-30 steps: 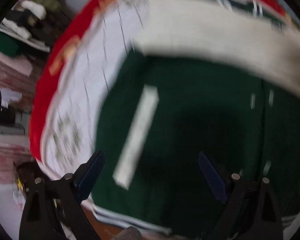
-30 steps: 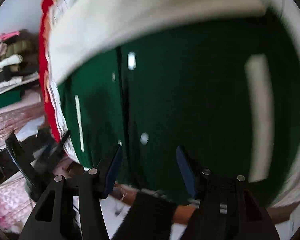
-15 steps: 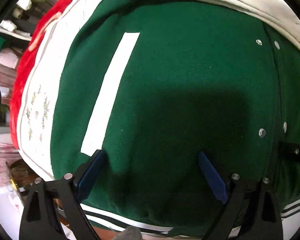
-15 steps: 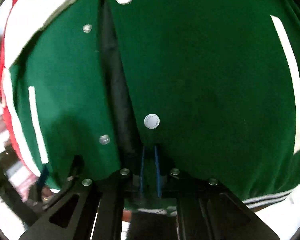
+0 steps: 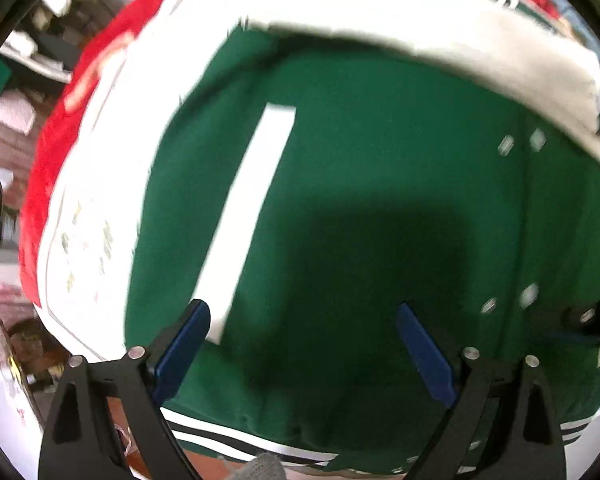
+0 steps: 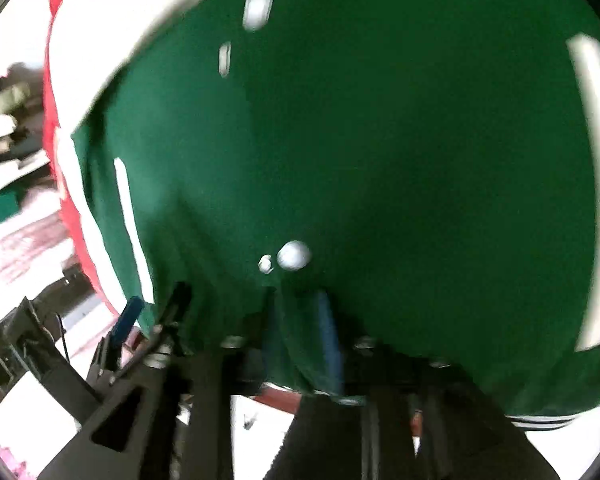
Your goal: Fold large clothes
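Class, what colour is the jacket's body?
Dark green jacket, clearest in the left wrist view.

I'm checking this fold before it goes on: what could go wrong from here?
1. The right gripper pinches only the green jacket's bottom hem by a snap; the fabric might slip out.
2. The left gripper is open and holds nothing, so a one-sided lift may skew the fold.

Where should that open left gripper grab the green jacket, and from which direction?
Probably the striped hem just below the open left gripper, approached from the near edge. There the green jacket ends in a thin free band the fingers can straddle; the right gripper already pinches that edge.
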Demonstrator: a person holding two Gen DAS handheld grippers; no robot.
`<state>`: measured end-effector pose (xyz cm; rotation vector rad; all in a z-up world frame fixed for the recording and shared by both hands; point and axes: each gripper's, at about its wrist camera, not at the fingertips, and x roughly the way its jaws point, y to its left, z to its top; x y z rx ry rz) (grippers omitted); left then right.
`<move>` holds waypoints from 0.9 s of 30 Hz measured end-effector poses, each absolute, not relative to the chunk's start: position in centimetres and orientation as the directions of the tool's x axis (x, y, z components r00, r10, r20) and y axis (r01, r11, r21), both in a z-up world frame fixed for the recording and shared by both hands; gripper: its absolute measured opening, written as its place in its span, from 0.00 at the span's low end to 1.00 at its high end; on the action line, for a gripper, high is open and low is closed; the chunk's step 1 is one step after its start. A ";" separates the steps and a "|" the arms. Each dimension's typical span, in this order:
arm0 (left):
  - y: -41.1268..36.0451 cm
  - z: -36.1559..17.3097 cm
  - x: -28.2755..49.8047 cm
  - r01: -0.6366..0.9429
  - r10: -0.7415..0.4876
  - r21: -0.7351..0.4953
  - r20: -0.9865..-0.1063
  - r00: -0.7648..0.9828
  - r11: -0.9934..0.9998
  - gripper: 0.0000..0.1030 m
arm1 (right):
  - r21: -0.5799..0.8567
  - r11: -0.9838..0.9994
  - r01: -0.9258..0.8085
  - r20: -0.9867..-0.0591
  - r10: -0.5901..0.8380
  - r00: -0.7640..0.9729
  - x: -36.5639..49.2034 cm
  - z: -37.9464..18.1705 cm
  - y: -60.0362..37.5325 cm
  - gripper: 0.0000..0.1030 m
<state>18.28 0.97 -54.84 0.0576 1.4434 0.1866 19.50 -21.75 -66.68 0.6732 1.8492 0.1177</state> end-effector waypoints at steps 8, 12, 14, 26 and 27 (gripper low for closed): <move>-9.3 -53.5 25.3 0.040 0.126 0.140 -0.959 0.256 0.989 0.92 | 0.055 0.935 0.350 -0.997 0.071 -0.033 22.8 -60.2 -37.6 0.59; -14.5 -57.4 28.3 0.170 0.164 0.212 -0.952 0.260 0.962 0.92 | -0.050 0.965 0.257 -0.997 -0.033 -0.069 26.4 -63.1 -40.7 0.59; -16.2 -59.3 29.0 0.203 0.200 0.252 -0.949 0.243 0.946 0.93 | -0.063 0.977 0.203 -0.994 -0.044 -0.098 27.6 -64.7 -41.3 0.42; -14.6 -60.8 29.6 0.113 0.202 0.227 -0.958 0.202 0.967 1.00 | 0.437 0.410 0.801 -0.886 0.348 0.306 22.4 -67.5 -54.1 0.11; -14.6 -60.8 29.6 0.111 0.207 0.232 -0.957 0.201 0.966 1.00 | 0.407 0.470 0.783 -0.904 0.333 0.269 23.4 -67.4 -53.2 0.12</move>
